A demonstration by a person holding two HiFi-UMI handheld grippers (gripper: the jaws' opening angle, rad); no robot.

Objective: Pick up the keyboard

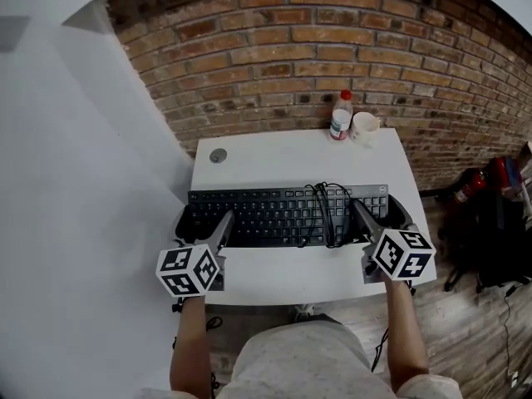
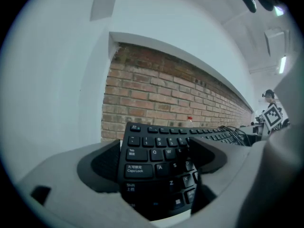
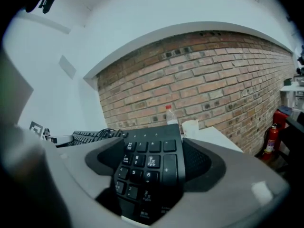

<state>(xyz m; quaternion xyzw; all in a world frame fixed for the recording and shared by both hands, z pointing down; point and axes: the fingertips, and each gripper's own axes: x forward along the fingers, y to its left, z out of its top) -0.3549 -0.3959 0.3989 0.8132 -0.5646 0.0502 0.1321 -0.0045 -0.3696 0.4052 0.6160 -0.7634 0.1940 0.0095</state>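
I have the black keyboard (image 1: 274, 210) held at both ends, lying lengthwise across the middle of the white desk (image 1: 274, 160), with its own cable (image 1: 326, 210) coiled in a loose bundle on the keys right of centre. From the head view I can't tell whether it is clear of the desktop.

My left gripper (image 1: 205, 223) is clamped on the left end. In the left gripper view the Tab and Caps Lock keys sit right between the dark pads (image 2: 102, 167), one jaw at the far edge of the keyboard and one at the near edge. My right gripper (image 1: 381, 214) grips the number-pad end in the same way, its jaws wide and pressing on the two long edges. Both marker cubes sit at the desk's near edge, in front of my knees.

At the back of the desk a plastic bottle with a red cap (image 1: 341, 116) stands just beside a white mug (image 1: 364, 127). A round grey cable grommet (image 1: 218, 155) lies near the back left corner. A brick wall (image 1: 332, 48) rises behind the desk, and a red fire extinguisher (image 1: 470, 185) stands on the floor to the right.
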